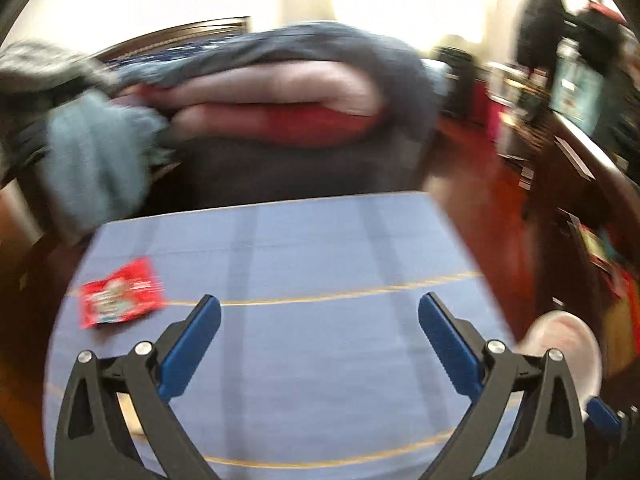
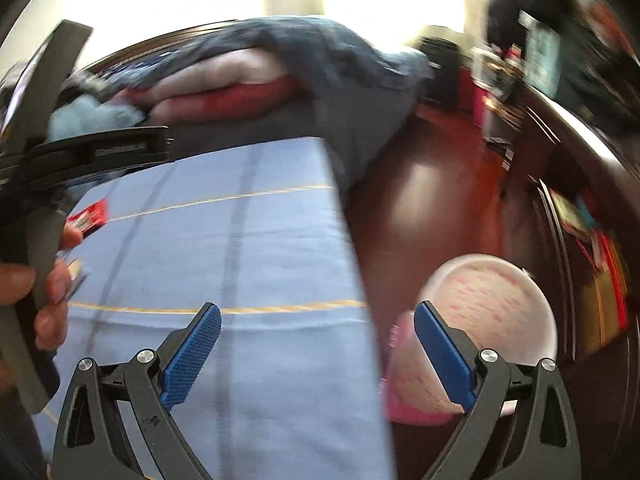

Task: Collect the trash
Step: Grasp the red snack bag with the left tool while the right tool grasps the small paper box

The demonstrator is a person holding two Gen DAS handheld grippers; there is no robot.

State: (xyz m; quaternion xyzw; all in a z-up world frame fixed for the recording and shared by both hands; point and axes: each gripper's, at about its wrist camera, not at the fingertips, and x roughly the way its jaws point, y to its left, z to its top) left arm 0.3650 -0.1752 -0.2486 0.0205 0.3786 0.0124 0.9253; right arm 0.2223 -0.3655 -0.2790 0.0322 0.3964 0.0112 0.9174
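While left view shows wrapper (image 1: 122, 293) whole, right shows bin (image 2: 486, 312).

Both views look forward and steeply down along their own fingers onto the blue cloth (image 1: 304, 248), from close above it. The left wrist view sits over the cloth's near middle, facing the heap of bedding (image 1: 272, 104) beyond the cloth's far edge. The right wrist view hangs over the cloth's right edge, facing the same way, so it takes in the wooden floor (image 2: 436, 184) right of the cloth. Both views share the cloth, the bedding, the red wrapper (image 1: 122, 298) on the cloth's left part, and the pink bin (image 2: 492, 300) right of the cloth. Both are motion-blurred.
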